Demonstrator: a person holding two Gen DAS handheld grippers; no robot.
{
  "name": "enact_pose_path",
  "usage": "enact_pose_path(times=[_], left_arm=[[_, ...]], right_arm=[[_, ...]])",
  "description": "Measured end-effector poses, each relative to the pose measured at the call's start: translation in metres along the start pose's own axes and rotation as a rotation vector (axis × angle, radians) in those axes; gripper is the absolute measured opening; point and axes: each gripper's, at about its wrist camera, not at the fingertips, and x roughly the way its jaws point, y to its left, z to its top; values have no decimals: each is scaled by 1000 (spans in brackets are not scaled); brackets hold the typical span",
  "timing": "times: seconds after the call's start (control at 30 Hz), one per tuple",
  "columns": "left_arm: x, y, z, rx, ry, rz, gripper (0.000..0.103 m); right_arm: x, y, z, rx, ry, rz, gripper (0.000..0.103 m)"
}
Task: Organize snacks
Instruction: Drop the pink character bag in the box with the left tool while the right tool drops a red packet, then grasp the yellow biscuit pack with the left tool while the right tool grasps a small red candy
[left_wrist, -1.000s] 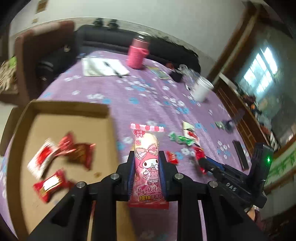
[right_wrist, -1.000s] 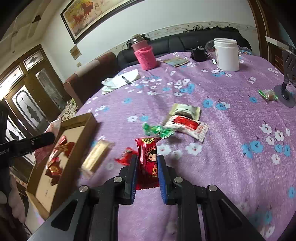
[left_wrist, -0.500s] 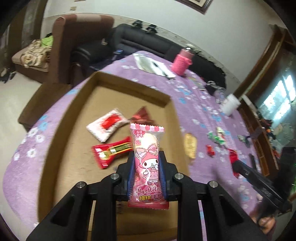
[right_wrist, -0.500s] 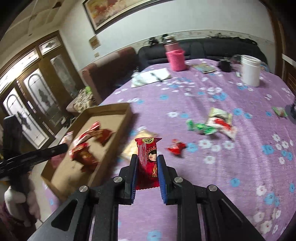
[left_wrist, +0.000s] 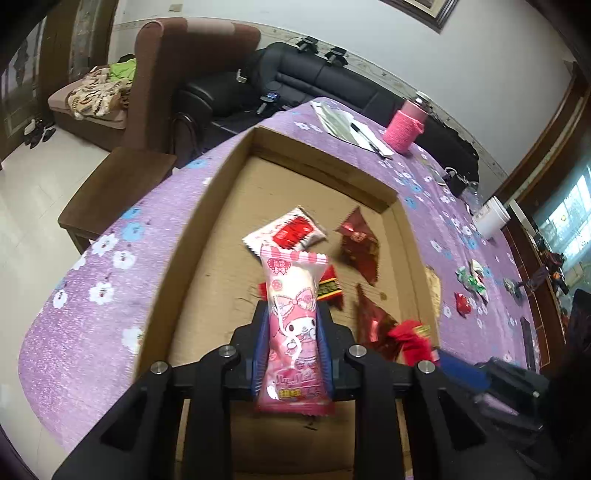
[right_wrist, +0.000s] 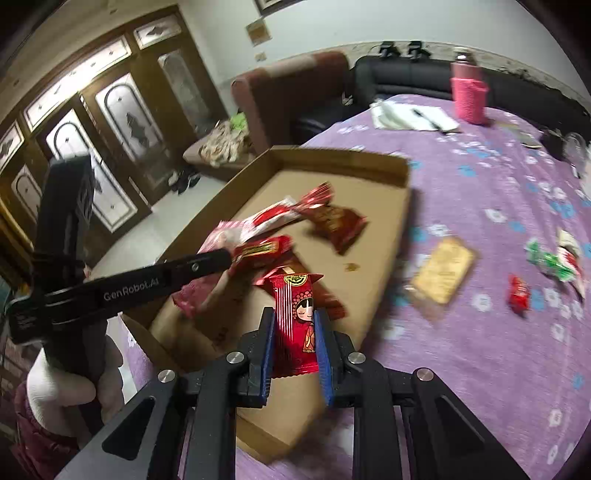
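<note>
Your left gripper (left_wrist: 291, 339) clamps the pink snack (left_wrist: 293, 332) above the box (left_wrist: 177, 258); your right gripper (right_wrist: 295, 343), at its 4 o'clock, clamps the red packet (right_wrist: 297, 325).

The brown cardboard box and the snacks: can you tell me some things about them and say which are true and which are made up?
1. The left gripper holds a pink packet with a cartoon bunny over the brown cardboard box. True.
2. The right gripper is empty. False: it is shut on a red packet with a cartoon girl.
3. The cardboard box has nothing in it. False: several red and white snack packets lie inside.
4. A flat golden-tan packet lies on the purple flowered tablecloth outside the box. True.
5. The pink knitted-sleeve bottle stands inside the box. False: it stands on the tablecloth, far beyond the box.
</note>
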Motion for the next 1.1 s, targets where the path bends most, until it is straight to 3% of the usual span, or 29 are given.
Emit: enact_pose_path(times=[0.1,0.23,0.33,0.43,0.53,0.8,0.9,1.1], left_arm=[[-4,7,2,-19,-10,-20,28],[-15,9,5,-28,-44,-33,50],[-25,6,7,-32,-77,-40,59],[-31,3,8,-36,-90,-62,67],[-34,-4,8,-30,-96,-84,68],[-30,-51,3,58,-80,-104,77],[-24,-72,0,103,-48,-149,77],[-17,-126,-6,251,-10,-165,76]], right_arm=[[19,12,3,-20,30,5,23],[29,18,6,-33,28,-7,25],[20,13,7,-14,10,6,26],[-3,-4,8,22,-51,-17,35],[-33,-35,3,78,-111,-75,45],[-75,-138,-21,278,-128,-271,45],[-73,-157,-21,301,-127,-297,45],[-39,-164,-4,283,-95,-290,45]])
